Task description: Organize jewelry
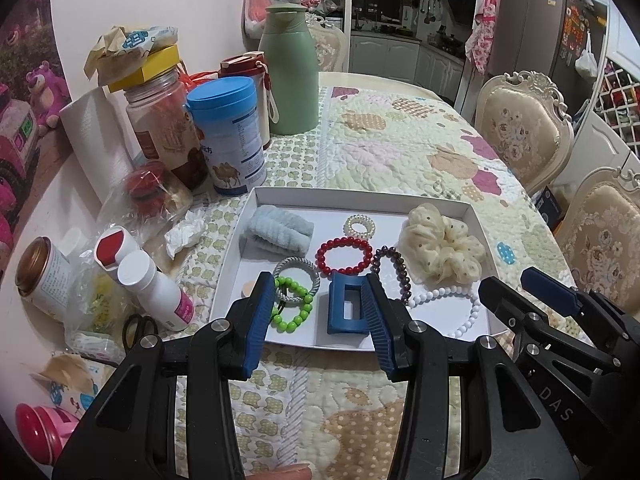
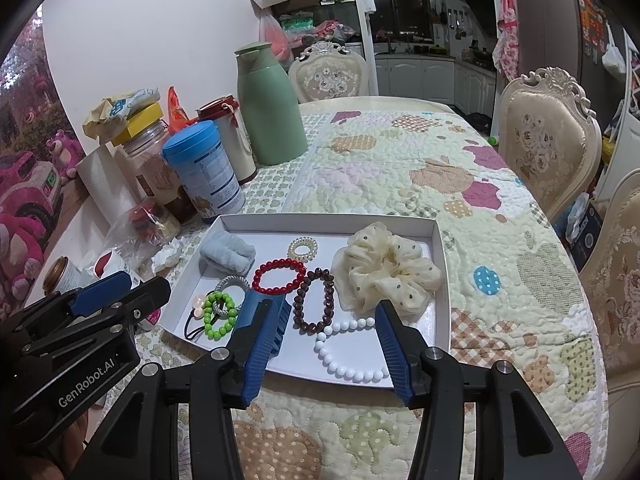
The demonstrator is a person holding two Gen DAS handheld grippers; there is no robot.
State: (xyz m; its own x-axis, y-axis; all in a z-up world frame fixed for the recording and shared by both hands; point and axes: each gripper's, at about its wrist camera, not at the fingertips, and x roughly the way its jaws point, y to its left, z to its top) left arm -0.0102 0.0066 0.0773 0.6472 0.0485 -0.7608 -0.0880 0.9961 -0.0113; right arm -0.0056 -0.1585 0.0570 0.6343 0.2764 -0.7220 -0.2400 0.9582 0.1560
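Both my left gripper [image 1: 318, 312] and right gripper [image 2: 324, 336] hang spread and empty at the near rim of the white tray [image 2: 439, 280], where every bracelet, scrunchie and the blue clip [image 1: 347, 309] lies. I'd pinch single pieces, avoiding tangled neighbours.

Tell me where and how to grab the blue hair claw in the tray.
Probably across the claw's two long outer sides, coming down from above with the left gripper, whose open fingers already frame it. It lies flat in the tray with its rectangular cutout facing up, so the straight sides give parallel faces. Keep clear of the green beads close on its left.
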